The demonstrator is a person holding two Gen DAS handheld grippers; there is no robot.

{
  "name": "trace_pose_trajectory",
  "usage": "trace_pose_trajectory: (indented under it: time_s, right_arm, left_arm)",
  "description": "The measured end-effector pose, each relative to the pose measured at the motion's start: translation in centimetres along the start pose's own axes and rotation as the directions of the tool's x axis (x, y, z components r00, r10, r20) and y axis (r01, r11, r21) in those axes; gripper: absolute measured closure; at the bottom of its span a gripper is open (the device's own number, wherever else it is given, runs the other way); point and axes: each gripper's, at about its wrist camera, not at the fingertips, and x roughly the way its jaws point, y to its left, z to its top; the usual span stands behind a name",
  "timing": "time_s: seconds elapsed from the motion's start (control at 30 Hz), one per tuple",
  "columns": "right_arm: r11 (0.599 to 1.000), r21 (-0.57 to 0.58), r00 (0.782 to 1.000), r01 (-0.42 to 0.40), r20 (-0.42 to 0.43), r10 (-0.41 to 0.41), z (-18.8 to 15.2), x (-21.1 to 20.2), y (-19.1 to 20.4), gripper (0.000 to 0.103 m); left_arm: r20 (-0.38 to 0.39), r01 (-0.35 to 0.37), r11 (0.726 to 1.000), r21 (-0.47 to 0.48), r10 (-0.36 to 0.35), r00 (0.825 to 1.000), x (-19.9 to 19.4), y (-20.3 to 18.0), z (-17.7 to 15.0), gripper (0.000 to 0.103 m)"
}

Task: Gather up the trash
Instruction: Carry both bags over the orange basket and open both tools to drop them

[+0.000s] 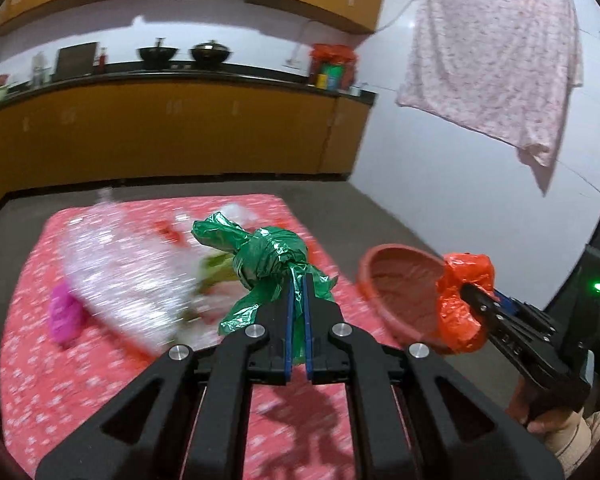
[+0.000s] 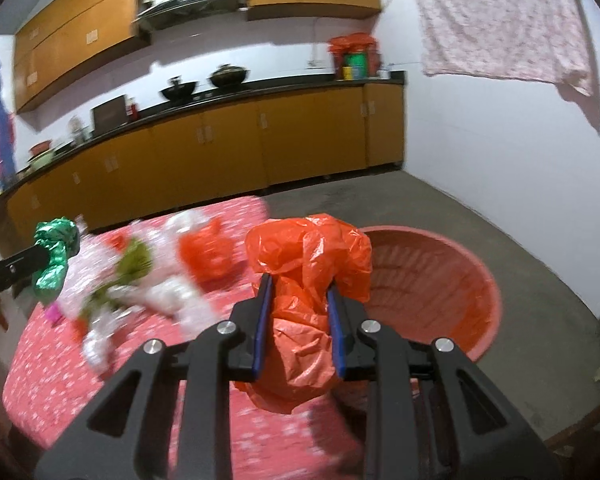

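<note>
My left gripper [image 1: 298, 280] is shut on a knotted green plastic bag [image 1: 266, 258] and holds it above the red floral mat [image 1: 80, 380]; the bag also shows at the left of the right wrist view [image 2: 56, 248]. My right gripper [image 2: 300, 288] is shut on a crumpled orange plastic bag [image 2: 308, 264], near the rim of a red round tub [image 2: 432, 280]. The left wrist view shows that orange bag [image 1: 462, 296] beside the tub [image 1: 400, 280]. More trash lies on the mat: a clear patterned wrapper [image 1: 128, 272], an orange bag [image 2: 206, 256], greenish scraps [image 2: 134, 262], a pink piece [image 1: 64, 316].
The mat [image 2: 80, 360] lies on a grey floor [image 2: 380, 196]. Orange kitchen cabinets [image 1: 160, 132] with a dark counter run along the back. A white wall [image 2: 500, 152] with a hanging pink cloth [image 1: 496, 56] is on the right.
</note>
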Motion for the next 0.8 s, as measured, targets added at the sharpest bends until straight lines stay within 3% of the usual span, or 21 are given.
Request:
trace_pose_trajectory:
  time_s: [0.27,0.53,0.8]
  right_arm:
    - [0.993,0.051,0.995,0.102,0.002,-0.102,1.5,2.3,-5.9,0.077]
    - [0.985,0.099,0.99,0.141,-0.022,-0.14,1.5,5.1,-9.7,0.077]
    - [0.976,0.147,0.986,0.163,-0.043,-0.159,1.0,6.7,-12.0,0.077]
  left_arm:
    - [-0.031,0.148,0.985,0.084,-0.146,0.989,6.4,-6.5,1.4,0.099]
    - [-0.115,0.271,0.953,0.138,-0.257,0.96,12.0,-10.5,0.7,0.099]
    - [-0.179,0.313,0.938,0.148,-0.286,0.941,15.7,-12.7,0.2,0.099]
